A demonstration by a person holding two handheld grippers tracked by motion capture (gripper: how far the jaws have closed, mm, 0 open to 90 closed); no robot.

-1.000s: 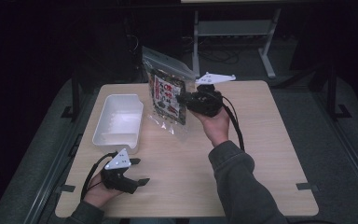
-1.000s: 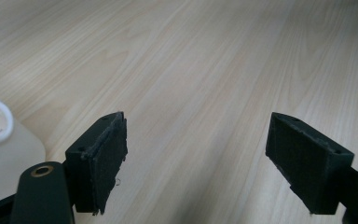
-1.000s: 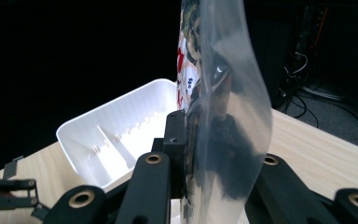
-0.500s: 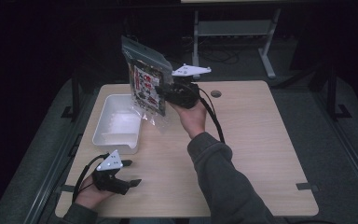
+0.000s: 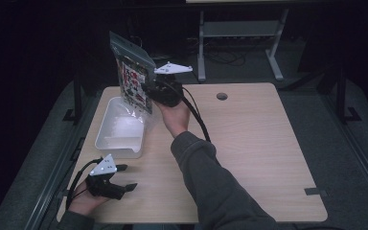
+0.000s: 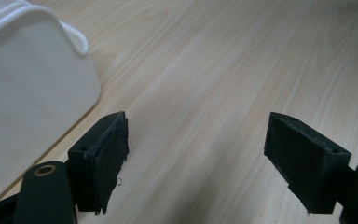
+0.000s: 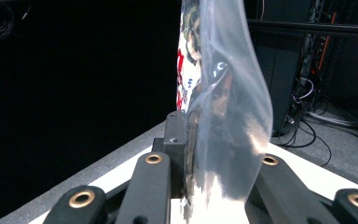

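Above the white rectangular plastic tub (image 5: 121, 129) on the wooden table (image 5: 249, 143), the right gripper (image 5: 152, 92) clamps a clear plastic bag (image 5: 132, 72) with red-and-black printed contents, held upright. Near the table's front edge, the left gripper (image 5: 124, 177) rests with jaws apart, holding nothing.

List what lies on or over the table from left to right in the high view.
Left gripper, open, near the front-left edge → white bin → clear printed bag, held up above the bin's far end → right gripper, jaws shut on the bag → round hole in the table.
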